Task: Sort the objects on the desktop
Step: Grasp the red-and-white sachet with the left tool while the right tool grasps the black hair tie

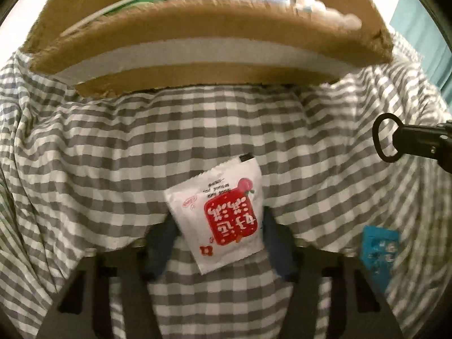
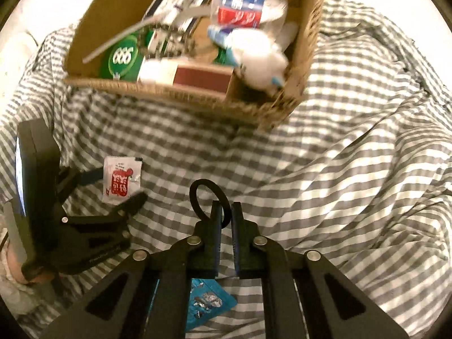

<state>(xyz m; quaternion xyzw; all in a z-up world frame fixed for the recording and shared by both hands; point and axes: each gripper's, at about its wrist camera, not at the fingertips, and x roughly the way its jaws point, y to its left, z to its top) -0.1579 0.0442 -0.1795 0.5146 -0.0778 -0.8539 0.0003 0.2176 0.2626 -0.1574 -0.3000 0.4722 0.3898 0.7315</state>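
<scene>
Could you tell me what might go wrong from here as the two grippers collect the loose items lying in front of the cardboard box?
1. The white sachet lies flat on wrinkled checked cloth; the left gripper could pinch fabric with it.
2. The right gripper pinches the black ring only at its edge, so it might slip.
3. The cardboard box is already crowded; dropped items may land on the rim.

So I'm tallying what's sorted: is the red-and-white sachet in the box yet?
Not yet. The red-and-white sachet lies flat on the checked cloth, in front of the cardboard box, between the left gripper's fingers.
</scene>
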